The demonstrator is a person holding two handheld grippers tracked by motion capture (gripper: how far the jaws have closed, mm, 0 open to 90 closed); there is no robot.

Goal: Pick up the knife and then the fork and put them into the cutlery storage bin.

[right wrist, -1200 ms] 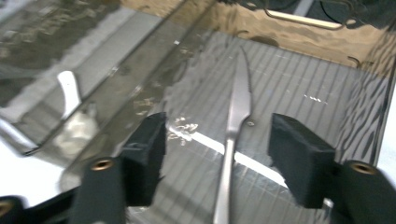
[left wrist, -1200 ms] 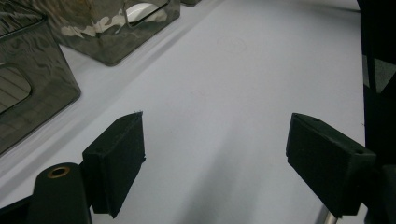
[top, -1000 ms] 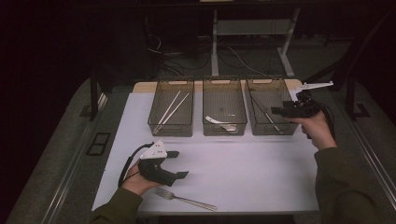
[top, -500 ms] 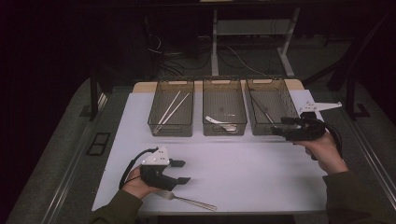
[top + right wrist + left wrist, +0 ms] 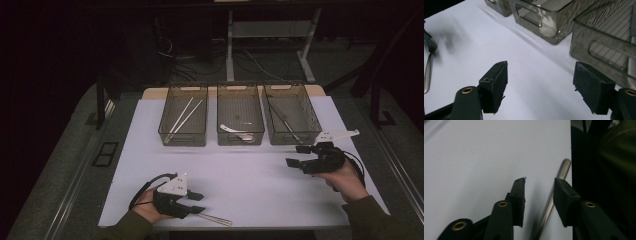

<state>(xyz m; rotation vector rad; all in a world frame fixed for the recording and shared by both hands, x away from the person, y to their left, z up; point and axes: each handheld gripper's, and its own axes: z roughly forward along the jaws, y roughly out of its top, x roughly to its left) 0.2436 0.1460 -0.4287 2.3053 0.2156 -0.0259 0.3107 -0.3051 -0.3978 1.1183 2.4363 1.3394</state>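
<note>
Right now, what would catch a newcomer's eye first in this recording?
Three see-through bins stand in a row at the far side of the white table, one with pale sticks, the others with cutlery. At the near edge the left gripper has just been closing its fingers around the handle of a metal fork, not yet pressing on it. The right gripper hangs open in front of the right bin.
</note>
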